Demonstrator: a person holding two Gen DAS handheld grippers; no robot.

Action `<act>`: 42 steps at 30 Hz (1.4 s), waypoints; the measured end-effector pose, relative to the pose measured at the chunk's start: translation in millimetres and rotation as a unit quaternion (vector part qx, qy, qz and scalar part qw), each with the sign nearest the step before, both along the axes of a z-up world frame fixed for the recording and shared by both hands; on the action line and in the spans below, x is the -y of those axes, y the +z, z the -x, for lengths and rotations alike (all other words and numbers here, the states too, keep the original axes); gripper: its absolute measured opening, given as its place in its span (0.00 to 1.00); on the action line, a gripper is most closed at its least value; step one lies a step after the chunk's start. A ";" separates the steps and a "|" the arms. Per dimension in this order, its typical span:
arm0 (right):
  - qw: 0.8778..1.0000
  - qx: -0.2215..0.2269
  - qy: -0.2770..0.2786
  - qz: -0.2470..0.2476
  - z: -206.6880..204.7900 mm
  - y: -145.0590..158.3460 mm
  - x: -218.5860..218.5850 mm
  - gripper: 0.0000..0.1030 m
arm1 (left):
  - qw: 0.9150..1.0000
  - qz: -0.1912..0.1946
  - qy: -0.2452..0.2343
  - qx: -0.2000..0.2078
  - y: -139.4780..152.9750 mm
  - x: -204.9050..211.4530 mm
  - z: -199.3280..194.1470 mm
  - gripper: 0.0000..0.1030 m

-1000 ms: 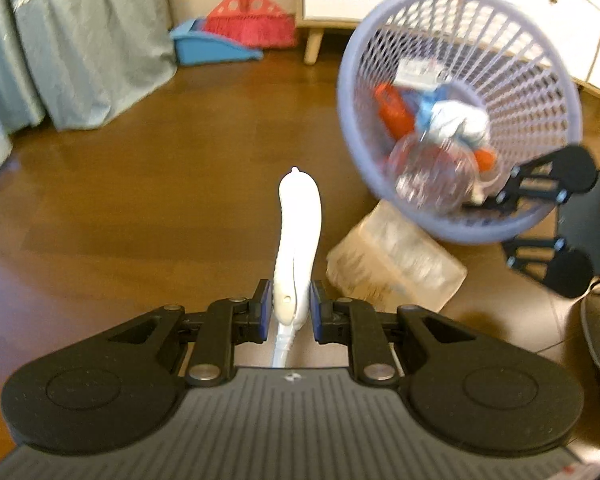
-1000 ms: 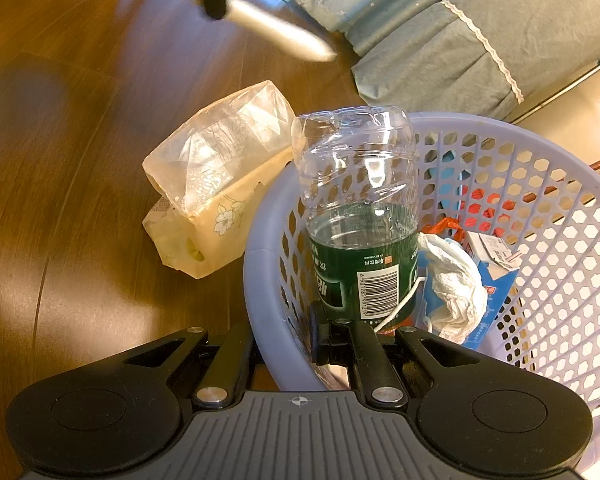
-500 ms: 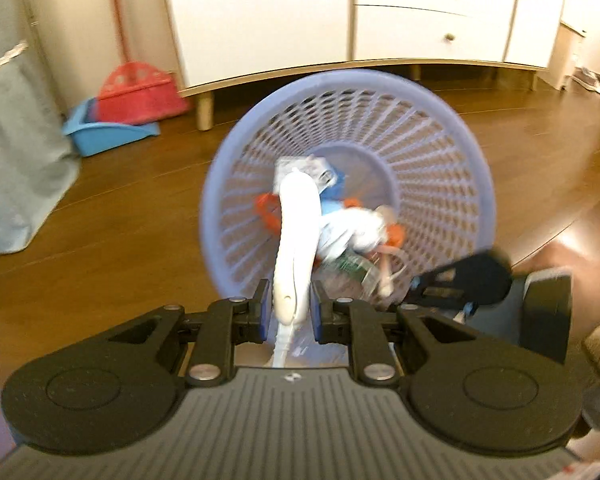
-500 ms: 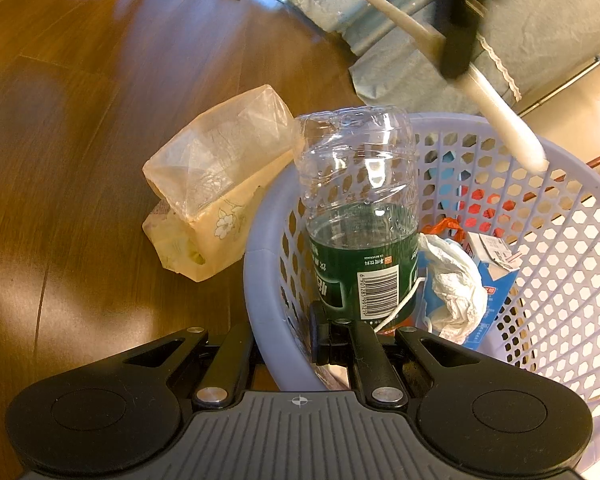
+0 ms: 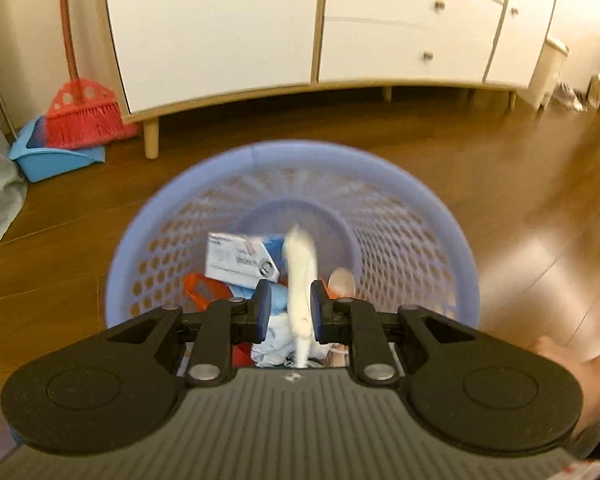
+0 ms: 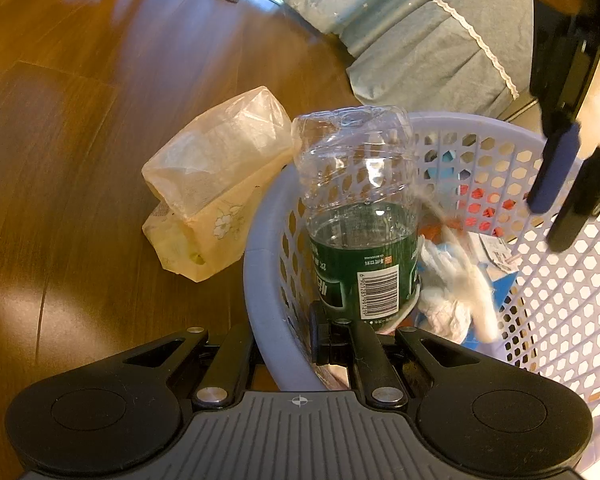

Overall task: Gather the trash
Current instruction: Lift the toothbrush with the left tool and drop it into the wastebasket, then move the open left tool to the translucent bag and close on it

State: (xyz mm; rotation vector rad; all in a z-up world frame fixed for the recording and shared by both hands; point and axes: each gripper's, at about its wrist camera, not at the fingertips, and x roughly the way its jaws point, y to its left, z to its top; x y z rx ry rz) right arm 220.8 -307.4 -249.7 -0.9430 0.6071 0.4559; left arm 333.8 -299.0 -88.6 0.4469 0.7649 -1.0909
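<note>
The lavender basket (image 5: 452, 236) stands on the wood floor (image 5: 520, 168), its wall pinched by the right gripper (image 6: 288, 344). Above its opening the left gripper (image 5: 287, 312) has its fingers parted — the white tube (image 5: 300, 276) is between them, blurred, apparently loose.

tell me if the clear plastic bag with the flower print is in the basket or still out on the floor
Out. In the right wrist view the plastic bag lies on the wooden floor, against the outside of the basket rim.

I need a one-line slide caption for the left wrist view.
Left gripper opens above the lavender basket, white plastic piece between its fingers.
</note>
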 end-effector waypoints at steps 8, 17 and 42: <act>1.000 0.000 -0.003 -0.002 0.4 0.6 -4.6 0.05 | 0.998 0.015 0.062 0.012 10.5 -54.9 -11.4 0.16; 1.000 0.001 0.001 0.004 1.9 -3.2 -4.8 0.05 | 0.988 0.012 0.152 0.012 5.5 -141.9 -21.1 0.17; 1.000 0.000 0.003 0.009 6.3 -4.8 -3.8 0.05 | 0.972 -0.094 0.211 -0.051 -100.9 -226.4 16.0 0.23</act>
